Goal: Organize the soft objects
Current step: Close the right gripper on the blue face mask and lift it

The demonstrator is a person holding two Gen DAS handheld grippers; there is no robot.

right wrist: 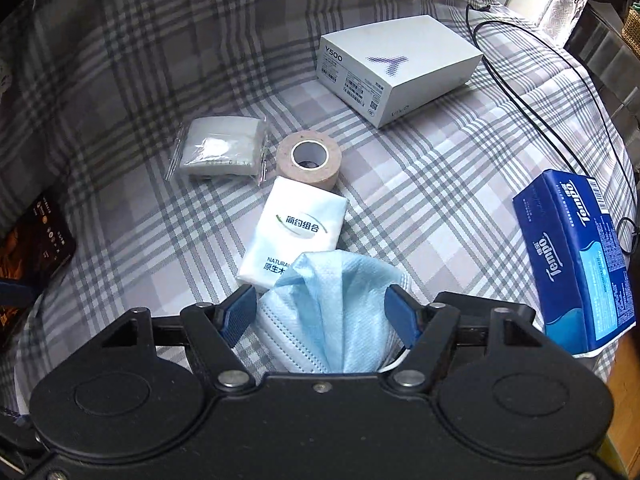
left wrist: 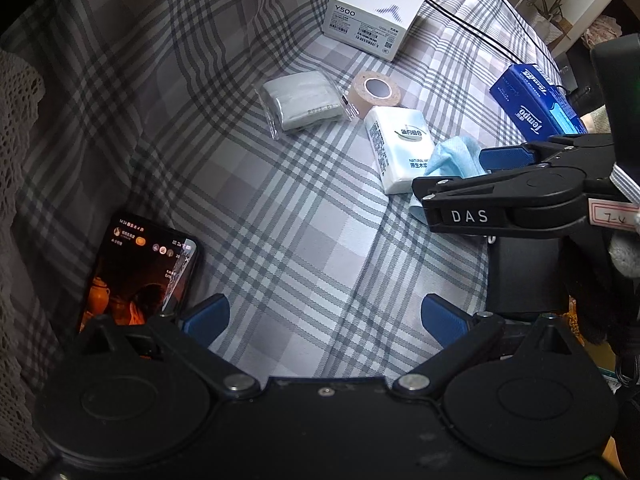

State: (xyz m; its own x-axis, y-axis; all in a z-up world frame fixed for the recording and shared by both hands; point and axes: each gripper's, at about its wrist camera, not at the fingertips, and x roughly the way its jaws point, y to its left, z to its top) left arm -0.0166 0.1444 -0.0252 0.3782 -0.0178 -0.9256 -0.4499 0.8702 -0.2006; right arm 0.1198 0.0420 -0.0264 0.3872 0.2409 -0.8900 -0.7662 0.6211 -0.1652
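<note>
Blue mask [right wrist: 332, 312] between right gripper [right wrist: 322, 314] fingers; behind, "Tempo" tissues [right wrist: 580, 256], "Y500" box [right wrist: 396, 64].

I saw a crumpled pale blue pleated face mask [right wrist: 332, 312] lying bunched on the plaid bedcover, its top edge overlapping the near end of a white soft tissue pack [right wrist: 294, 232]. Beyond that stood a beige tape roll [right wrist: 309, 158] on end, beside a clear-bagged white cloth bundle [right wrist: 220, 150]. A blue Tempo tissue pack [right wrist: 580, 260] lay well apart, rightward.
</note>
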